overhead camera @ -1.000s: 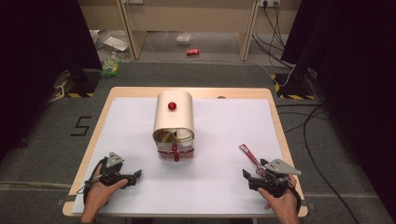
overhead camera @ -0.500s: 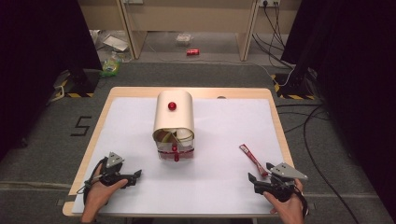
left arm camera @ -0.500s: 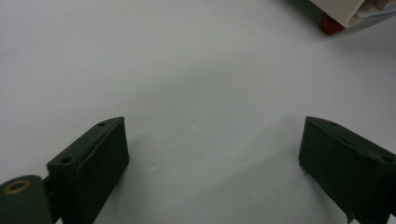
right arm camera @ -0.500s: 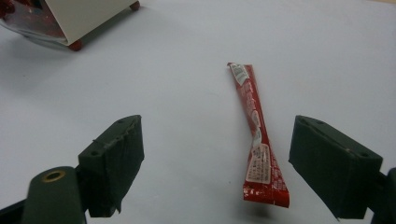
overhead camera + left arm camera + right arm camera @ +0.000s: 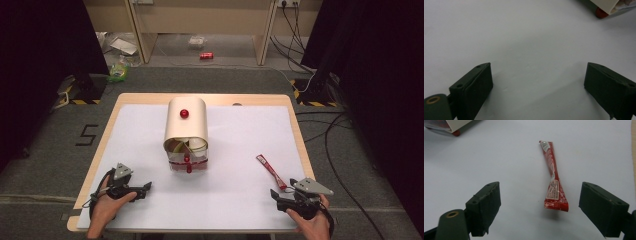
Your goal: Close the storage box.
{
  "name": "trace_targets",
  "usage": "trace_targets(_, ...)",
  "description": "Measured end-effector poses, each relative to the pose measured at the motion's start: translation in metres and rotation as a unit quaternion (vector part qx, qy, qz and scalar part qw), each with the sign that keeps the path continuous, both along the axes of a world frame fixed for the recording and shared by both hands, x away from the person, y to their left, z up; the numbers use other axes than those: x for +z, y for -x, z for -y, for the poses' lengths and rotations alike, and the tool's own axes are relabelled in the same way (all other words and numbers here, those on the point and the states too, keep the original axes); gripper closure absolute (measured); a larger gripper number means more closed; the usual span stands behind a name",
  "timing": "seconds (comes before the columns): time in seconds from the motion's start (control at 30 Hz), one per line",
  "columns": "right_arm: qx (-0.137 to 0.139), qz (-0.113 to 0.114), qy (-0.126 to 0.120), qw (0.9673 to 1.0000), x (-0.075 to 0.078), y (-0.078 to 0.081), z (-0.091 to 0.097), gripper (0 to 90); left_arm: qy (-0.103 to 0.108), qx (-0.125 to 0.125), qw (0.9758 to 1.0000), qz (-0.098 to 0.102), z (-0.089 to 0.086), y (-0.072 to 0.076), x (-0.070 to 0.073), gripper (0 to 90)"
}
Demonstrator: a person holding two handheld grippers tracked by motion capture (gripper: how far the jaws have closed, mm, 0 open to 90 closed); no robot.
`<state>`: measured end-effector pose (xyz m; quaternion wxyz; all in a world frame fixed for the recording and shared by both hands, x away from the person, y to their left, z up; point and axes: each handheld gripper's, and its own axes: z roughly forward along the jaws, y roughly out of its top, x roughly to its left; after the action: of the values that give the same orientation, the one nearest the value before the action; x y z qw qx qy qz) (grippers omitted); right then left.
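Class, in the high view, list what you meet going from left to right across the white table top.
Left gripper → cream roll-top box → red sachet → right gripper.

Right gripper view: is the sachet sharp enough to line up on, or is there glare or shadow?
Right gripper view: sachet sharp, label print blurred, faint shadow under its near end, mild sheen, no glare. Left gripper view: jaws soft, box corner blurred. High view: evenly lit, room edges dark.

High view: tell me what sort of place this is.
Probably a lab or recording workspace: a white-covered table on grey carpet, black curtains at both sides, loose cables and hazard-striped tape on the floor.
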<state>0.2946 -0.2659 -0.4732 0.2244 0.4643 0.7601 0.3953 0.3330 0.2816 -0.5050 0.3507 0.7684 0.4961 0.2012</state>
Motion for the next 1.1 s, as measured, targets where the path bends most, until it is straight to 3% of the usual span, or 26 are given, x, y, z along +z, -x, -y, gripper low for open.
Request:
trace_targets(0.7, -0.01, -0.023, 0.012, 0.9996, -0.007, 0.006, 0.018, 18.1, 0.0, 0.0, 1.0, 0.0, 0.0, 0.0, 0.0, 7.4)
trace_targets(1.1, 0.001, -0.041, 0.028, 0.9988, -0.012, 0.007, 0.018, 18.2, 0.0, 0.0, 1.0, 0.0, 0.0, 0.0, 0.0, 7.4)
